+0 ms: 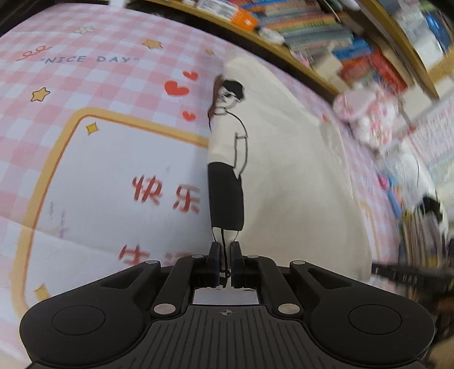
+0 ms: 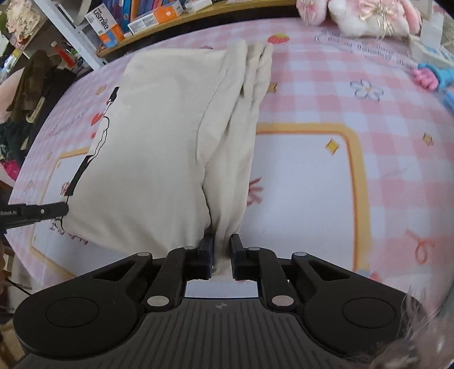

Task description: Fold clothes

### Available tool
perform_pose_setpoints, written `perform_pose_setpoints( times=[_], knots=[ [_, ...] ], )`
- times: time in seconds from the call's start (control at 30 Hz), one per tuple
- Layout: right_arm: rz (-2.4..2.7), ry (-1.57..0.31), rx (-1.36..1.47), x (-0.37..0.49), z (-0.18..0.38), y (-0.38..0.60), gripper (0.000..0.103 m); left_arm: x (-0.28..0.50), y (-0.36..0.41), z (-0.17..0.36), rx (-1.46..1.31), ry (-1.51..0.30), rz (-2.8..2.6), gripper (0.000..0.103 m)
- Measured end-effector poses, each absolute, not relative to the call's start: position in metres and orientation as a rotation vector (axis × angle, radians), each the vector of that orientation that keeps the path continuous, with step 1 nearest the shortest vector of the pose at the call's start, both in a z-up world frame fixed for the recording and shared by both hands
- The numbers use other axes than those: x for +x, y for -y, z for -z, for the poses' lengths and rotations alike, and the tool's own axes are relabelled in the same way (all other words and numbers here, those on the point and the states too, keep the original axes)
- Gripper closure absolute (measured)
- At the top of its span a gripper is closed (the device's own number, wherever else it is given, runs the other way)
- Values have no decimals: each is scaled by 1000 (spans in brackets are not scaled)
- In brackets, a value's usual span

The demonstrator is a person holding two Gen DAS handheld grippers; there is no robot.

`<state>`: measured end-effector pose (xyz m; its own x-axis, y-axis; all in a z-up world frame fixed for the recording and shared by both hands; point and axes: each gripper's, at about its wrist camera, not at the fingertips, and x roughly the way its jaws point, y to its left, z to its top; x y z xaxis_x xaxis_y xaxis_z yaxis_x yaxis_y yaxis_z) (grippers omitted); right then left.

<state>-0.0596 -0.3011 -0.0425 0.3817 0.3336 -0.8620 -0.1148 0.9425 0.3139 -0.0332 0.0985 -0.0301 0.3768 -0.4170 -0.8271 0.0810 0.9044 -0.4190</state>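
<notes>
A cream T-shirt point(image 1: 283, 159) with a black-and-white printed figure lies partly folded on a pink checked bedspread point(image 1: 85, 170). My left gripper point(image 1: 225, 249) is shut on the shirt's near left edge, by the figure's feet. In the right wrist view the same shirt point(image 2: 153, 142) lies lengthwise, its right side bunched in folds. My right gripper point(image 2: 222, 241) is shut on that bunched near edge. The left gripper's finger point(image 2: 42, 211) shows at the shirt's left corner.
A wooden shelf point(image 1: 283, 48) with books runs behind the bed. Pink and white plush toys point(image 2: 369, 14) sit at the far right corner. Blue and pink toys point(image 2: 431, 76) lie at the right edge. Dark clothes point(image 2: 28, 93) hang at the left.
</notes>
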Motion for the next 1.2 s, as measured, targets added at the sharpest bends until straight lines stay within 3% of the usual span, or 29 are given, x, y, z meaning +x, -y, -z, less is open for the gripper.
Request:
perform_pose_setpoints(
  times=[0.13, 0.27, 0.37, 0.5, 0.57, 0.93, 1.2],
  knots=[
    [-234, -1142, 211, -67, 41, 292, 92, -38, -91, 26, -180, -1137, 427, 96],
    [-180, -1137, 206, -74, 40, 284, 91, -28, -103, 18, -135, -1101, 490, 86],
    [-139, -1133, 202, -80, 40, 277, 91, -7, -123, 8, -213, -1029, 482, 76],
    [-93, -1133, 208, -85, 39, 269, 91, 35, -141, 6, -347, -964, 478, 71],
    [-70, -1129, 216, -87, 39, 264, 91, 57, -139, 13, -379, -961, 480, 63],
    [91, -1103, 290, -91, 39, 253, 91, 148, -120, 57, -555, -1012, 575, 64],
    [169, -1099, 292, -92, 39, 245, 90, 199, -120, 61, -623, -983, 542, 64]
  ],
)
